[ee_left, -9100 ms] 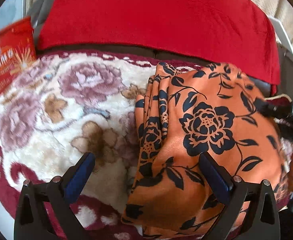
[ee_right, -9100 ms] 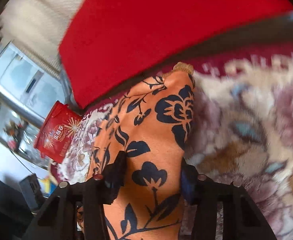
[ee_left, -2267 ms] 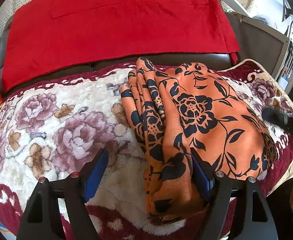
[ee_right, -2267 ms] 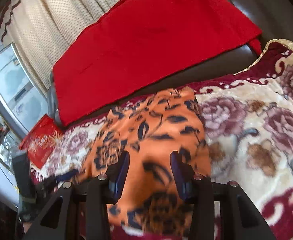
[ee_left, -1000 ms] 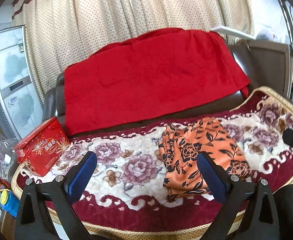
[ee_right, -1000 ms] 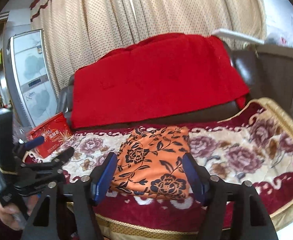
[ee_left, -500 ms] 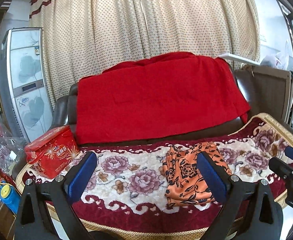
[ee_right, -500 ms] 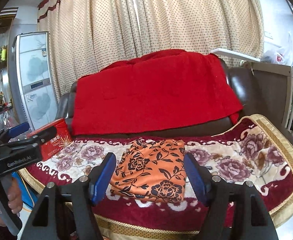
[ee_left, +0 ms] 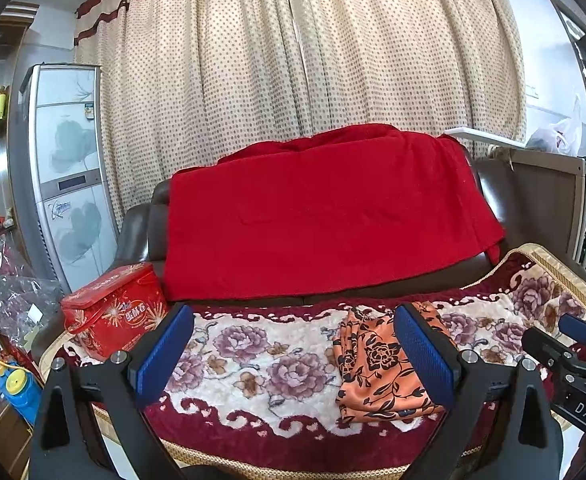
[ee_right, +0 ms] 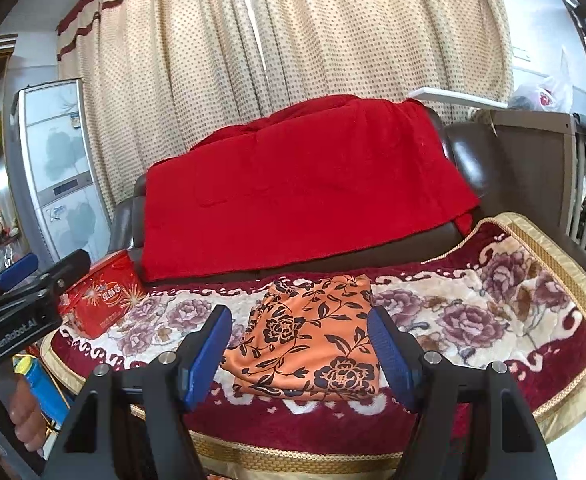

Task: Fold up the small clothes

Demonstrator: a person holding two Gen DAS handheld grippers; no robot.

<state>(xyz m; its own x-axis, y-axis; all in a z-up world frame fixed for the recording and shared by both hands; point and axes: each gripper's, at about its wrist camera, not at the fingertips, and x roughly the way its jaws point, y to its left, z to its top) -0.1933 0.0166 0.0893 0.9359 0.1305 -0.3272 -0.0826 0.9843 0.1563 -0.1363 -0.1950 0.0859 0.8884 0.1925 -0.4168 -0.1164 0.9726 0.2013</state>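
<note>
left wrist: left gripper jaws wide, empty; folded orange black-floral garment flat on floral plush blanket.
right wrist: right gripper released, clear of garment.
risk: loose left-side pleats could slump if nudged.

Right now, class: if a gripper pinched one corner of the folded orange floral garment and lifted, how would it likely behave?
The orange floral garment would probably droop and unfold: its layered edge looks thin and soft. It seems light. Its sheen suggests it might slide in the grip, though the plush floral blanket should resist sliding.
</note>
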